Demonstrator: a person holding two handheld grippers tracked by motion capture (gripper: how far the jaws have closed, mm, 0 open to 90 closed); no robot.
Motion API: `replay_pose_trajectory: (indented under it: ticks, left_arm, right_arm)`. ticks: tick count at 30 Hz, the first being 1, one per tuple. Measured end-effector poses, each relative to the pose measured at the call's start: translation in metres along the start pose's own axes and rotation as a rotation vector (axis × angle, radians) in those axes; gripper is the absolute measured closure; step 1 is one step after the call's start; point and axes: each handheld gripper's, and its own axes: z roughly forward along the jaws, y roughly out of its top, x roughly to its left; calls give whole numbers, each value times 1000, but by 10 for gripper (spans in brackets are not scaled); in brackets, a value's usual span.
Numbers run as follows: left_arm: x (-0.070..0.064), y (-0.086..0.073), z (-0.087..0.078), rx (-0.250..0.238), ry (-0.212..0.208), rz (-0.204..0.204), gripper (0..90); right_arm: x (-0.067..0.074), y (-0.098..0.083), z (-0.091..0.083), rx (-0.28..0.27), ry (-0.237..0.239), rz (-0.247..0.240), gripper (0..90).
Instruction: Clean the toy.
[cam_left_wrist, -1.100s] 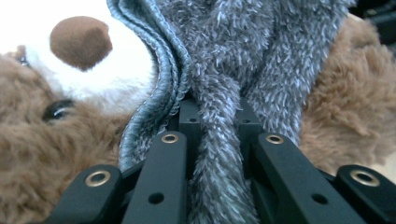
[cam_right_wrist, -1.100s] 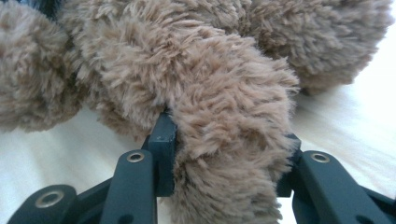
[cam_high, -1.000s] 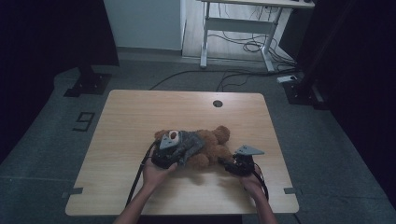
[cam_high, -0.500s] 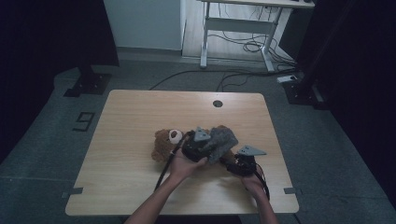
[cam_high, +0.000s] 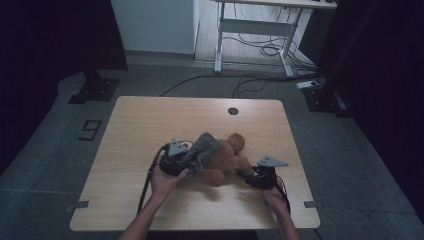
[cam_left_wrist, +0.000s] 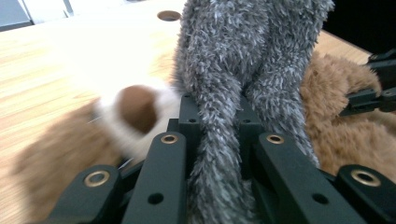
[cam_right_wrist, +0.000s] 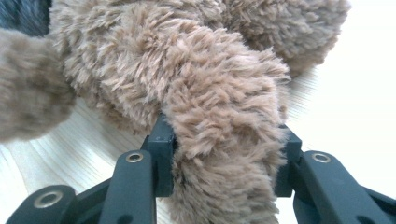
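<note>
A brown teddy bear lies on the wooden table, with a grey fuzzy cloth draped over its left part. My left gripper is at the bear's left, shut on a strand of the grey cloth; its jaws pinch the fabric. A blurred white muzzle with a brown nose shows beside it. At the bear's right, my right gripper is shut on a thick brown limb of the bear, which bulges between the jaws.
A round cable hole sits near the table's far edge. On the floor behind stand a white desk frame with cables and a dark stand base. Bare tabletop lies left of and beyond the bear.
The left gripper swung right over the bear with the grey cloth, then came back left, dragging the cloth along. The bear shifted on the table. The right gripper stayed put.
</note>
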Motion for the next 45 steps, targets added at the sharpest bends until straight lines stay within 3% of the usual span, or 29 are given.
replay_pose_trajectory:
  ticks: [3, 6, 8, 17, 23, 30, 37, 45]
  left_arm:
    - [12, -4, -16, -13, 39, 1, 781]
    - [31, -11, -27, -21, 92, -51, 783]
    - [45, -18, -28, -2, 96, -98, 783]
    - [72, -46, -20, 79, 146, -163, 783]
    - [73, -43, -26, 76, 144, -150, 783]
    - [82, -47, -60, 62, 178, -144, 781]
    - [92, -68, -100, 63, 217, -155, 780]
    - [99, -100, -117, 156, 281, -144, 773]
  right_arm:
    - [0, 0, 1, 4, -4, 4, 555]
    - [0, -1, 1, 5, -4, 6, 555]
    - [0, -1, 1, 6, -3, 6, 555]
    - [0, -1, 1, 7, -1, 4, 554]
    - [2, -1, 1, 4, -9, 2, 499]
    - [1, 0, -4, -21, 5, 26, 337]
    - [3, 1, -9, -47, 19, 20, 290]
    - [4, 0, -10, -40, 25, 11, 280]
